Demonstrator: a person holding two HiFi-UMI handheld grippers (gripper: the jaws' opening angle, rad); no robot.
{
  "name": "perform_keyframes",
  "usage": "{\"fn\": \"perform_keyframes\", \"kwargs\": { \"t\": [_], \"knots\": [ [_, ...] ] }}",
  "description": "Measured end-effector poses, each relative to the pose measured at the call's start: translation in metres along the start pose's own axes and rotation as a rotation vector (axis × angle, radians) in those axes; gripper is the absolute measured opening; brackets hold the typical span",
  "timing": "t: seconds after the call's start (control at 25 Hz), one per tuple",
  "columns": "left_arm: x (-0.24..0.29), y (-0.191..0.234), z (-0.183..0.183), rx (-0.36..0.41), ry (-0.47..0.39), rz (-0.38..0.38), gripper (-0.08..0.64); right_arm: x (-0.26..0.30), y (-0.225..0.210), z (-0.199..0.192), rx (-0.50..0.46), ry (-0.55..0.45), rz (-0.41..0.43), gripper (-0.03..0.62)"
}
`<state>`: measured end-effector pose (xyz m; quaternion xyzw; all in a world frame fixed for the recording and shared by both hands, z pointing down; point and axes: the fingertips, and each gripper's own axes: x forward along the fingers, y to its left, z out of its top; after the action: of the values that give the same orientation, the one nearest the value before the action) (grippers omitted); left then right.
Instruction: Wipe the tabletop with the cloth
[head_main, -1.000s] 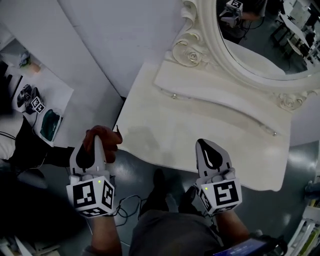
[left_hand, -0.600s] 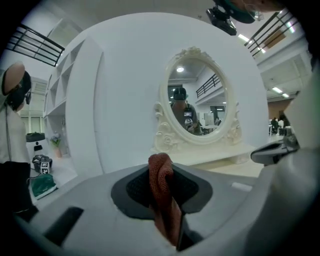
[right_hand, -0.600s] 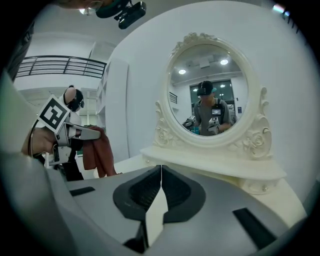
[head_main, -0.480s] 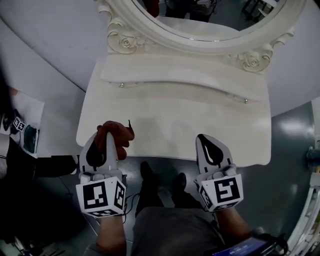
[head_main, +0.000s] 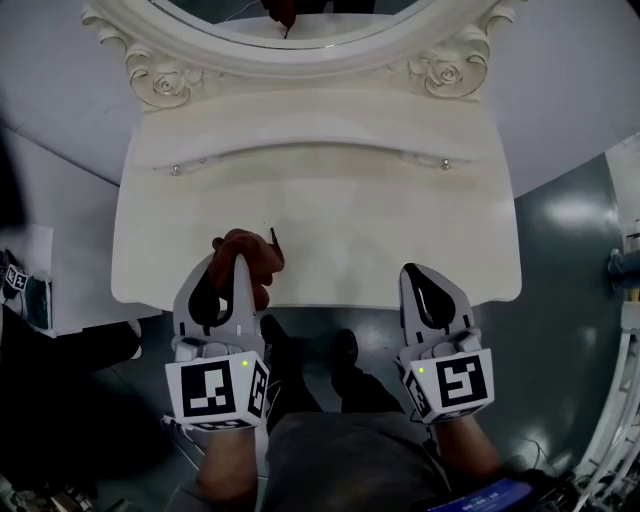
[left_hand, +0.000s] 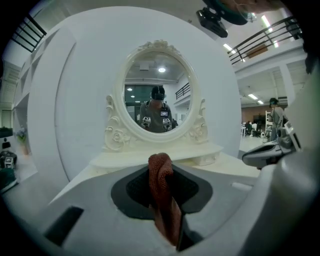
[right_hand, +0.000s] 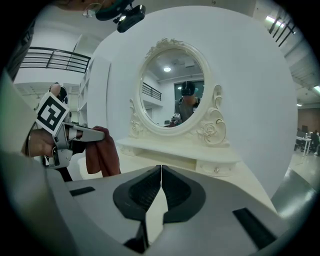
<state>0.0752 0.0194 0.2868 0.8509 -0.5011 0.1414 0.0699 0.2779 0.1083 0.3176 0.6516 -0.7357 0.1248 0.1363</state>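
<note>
A rust-red cloth (head_main: 250, 258) hangs bunched from my left gripper (head_main: 228, 262), which is shut on it at the near left edge of the cream dressing-table top (head_main: 330, 230). In the left gripper view the cloth (left_hand: 162, 195) is pinched between the jaws. The right gripper view shows the cloth (right_hand: 101, 158) hanging at left, above the tabletop. My right gripper (head_main: 425, 278) is shut and holds nothing, at the near right edge of the tabletop (right_hand: 200, 172).
An oval mirror in a carved cream frame (head_main: 160, 80) stands at the back of the table, above a raised shelf with small drawer knobs (head_main: 176, 171). A white wall panel (head_main: 60, 120) is behind. A person's shoes (head_main: 310, 355) and dark floor lie below the table's front edge.
The head view has swung so the table now sits centred and square in front. The left gripper with the cloth has moved forward over the table's near edge. The right gripper has held its place.
</note>
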Motion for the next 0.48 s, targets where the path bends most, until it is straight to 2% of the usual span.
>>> {"fn": "perform_keyframes", "kwargs": {
  "t": [0.32, 0.48],
  "knots": [
    [0.024, -0.056, -0.028, -0.046, 0.03, -0.1, 0.078, -0.026, -0.038, -0.034, 0.019, 0.051, -0.078, 0.015],
    [0.033, -0.061, -0.053, -0.033, 0.049, -0.104, 0.08, -0.025, -0.041, -0.05, 0.011, 0.078, -0.084, 0.015]
  ]
}}
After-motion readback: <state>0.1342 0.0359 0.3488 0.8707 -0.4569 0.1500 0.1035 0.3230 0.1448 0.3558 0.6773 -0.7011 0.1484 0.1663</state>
